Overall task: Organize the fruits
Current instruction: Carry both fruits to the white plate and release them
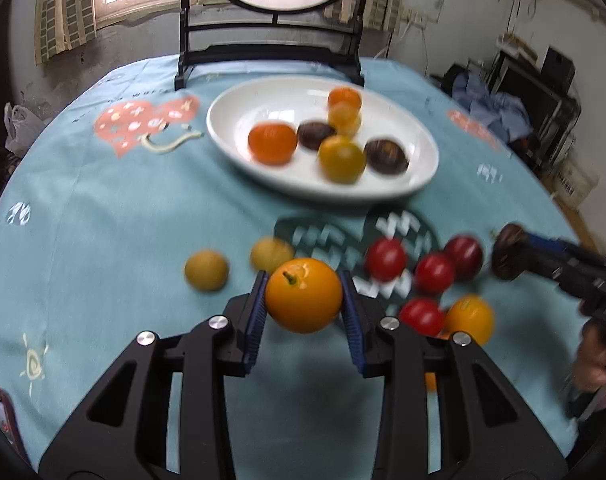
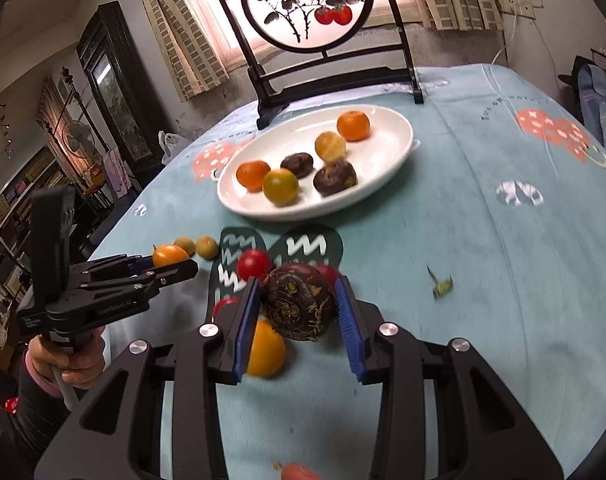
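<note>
Orange fruit (image 1: 304, 295) is clamped in the left gripper (image 1: 305, 300); the right gripper (image 2: 297, 306) clamps a dark fruit (image 2: 299, 302). Carry both level to the white plate (image 2: 399, 136), lower, then release gently.

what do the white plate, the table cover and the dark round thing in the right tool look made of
White plate: probably glazed ceramic, smooth and glossy, catching window glare.
Table cover: soft printed fabric, matte teal, faintly fuzzy with shallow creases.
Dark round thing: rough brown-purple skin with pale flecks and fibres; looks like a real fruit or corm, though a replica can't be ruled out. The right tool grips it.
</note>
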Motion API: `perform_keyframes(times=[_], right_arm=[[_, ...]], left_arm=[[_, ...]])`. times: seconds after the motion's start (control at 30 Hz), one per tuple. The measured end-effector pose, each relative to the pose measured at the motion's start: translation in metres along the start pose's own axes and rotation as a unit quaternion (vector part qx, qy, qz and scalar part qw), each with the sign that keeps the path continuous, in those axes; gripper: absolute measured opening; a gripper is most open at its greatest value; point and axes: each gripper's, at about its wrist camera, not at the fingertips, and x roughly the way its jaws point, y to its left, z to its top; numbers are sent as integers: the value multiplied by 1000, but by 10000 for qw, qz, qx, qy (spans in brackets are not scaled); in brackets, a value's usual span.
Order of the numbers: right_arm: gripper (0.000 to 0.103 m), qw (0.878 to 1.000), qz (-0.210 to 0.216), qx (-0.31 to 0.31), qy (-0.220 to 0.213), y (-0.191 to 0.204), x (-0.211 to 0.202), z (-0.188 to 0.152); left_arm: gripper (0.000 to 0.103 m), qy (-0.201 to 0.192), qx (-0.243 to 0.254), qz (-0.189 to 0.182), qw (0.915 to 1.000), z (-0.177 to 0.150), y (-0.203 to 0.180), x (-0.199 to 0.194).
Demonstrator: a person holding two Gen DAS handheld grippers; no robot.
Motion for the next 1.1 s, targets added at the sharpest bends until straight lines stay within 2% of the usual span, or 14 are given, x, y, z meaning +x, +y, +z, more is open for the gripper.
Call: perform_keyframes(times=[0.1,0.2,0.3,0.47,0.5,0.53,0.57,0.63,0.7,0.73,0.8,0.9,1.0,1.1], right_arm=[[39,9998,-40,25,-210,2,12,23],[39,9988,-172,45,-456,3,28,49],[39,9982,-260,89,-541,-2,50,72],[40,9984,-362,154,-397,-14,84,94],[47,9986,-332,183,-372,-16,87,96],[49,9986,-307,237,-371,-18,88,96],[49,9985,-296,275,-371,-20,86,96],[49,9983,-244,339,-412,-22,77,95],[50,9982,-191,336,-459,-21,67,92],[55,9981,-194,311,-495,-20,60,90],[62,9982,-189,260,-503,-16,50,85],[62,9989,-114,141,-427,-11,38,71],[62,9997,-92,72,-219,-6,32,55],[62,9999,-49,7,-120,0,24,40]], left_arm=[[36,-292,3,7,9996,28,-8,0],[36,-408,-31,57,9991,58,-12,16],[36,-411,-57,120,9991,78,-11,34],[36,-229,-243,196,9992,96,-1,60],[38,-193,-288,200,9992,97,1,63],[61,-176,-323,219,9991,96,3,63],[75,-215,-378,283,9987,96,5,60],[76,-377,-451,311,9978,95,10,47],[80,-399,-529,174,9976,95,16,32],[86,-496,-596,149,9969,92,20,21],[89,-675,-648,319,9951,88,27,4],[91,-866,-676,648,9918,75,39,-15],[91,-842,-846,777,9898,59,51,-22],[91,-720,-1028,727,9894,43,59,-25]])
